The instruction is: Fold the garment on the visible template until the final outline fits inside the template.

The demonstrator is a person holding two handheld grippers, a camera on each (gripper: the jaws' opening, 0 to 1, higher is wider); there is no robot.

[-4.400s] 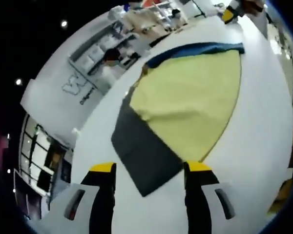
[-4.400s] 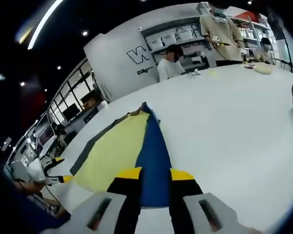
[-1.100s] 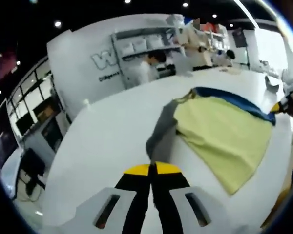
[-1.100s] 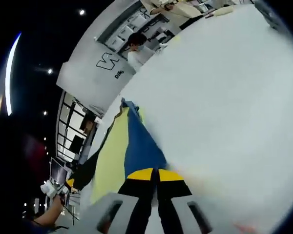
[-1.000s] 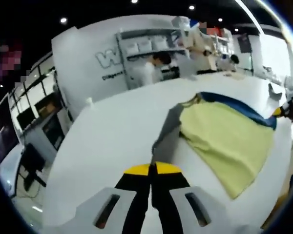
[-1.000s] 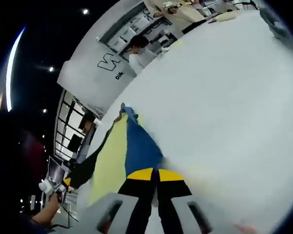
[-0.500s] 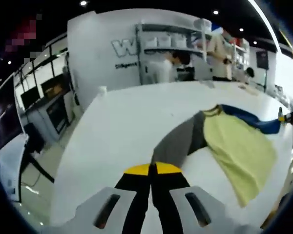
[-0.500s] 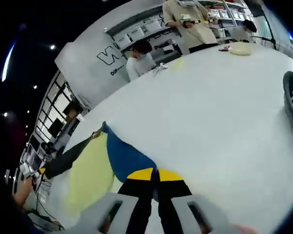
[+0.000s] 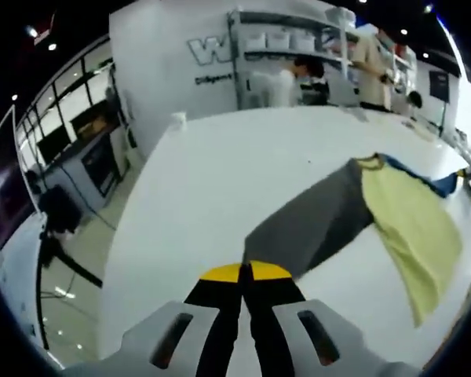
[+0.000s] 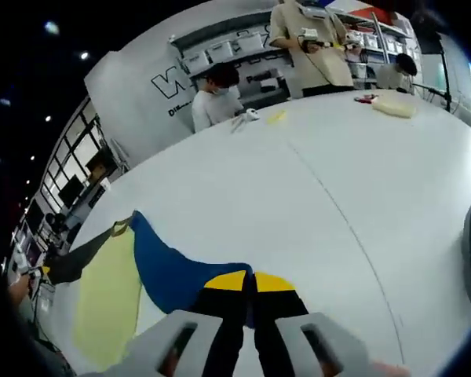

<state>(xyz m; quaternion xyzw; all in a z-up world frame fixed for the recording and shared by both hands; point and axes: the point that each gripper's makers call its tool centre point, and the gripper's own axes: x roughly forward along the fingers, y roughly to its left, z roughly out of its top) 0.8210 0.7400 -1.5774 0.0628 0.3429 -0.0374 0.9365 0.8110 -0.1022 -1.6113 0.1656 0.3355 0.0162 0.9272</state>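
Both grippers, left gripper point(image 9: 246, 272) and right gripper point(image 10: 253, 281), clamp your garment point(image 9: 408, 220) over a white table point(image 9: 220, 173); shelving point(image 10: 243, 51) lines the far wall.

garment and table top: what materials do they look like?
Garment: soft matte fabric, likely a knit jersey, in grey, yellow and blue panels; it sags and stretches between the shut left gripper and right gripper. Table: smooth white hard surface with faint sheen and a thin seam, perhaps laminate.

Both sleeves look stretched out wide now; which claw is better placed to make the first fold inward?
Neither clearly. The left claw is shut on the grey sleeve, the right claw on the blue sleeve; either could carry its sleeve over the yellow body.
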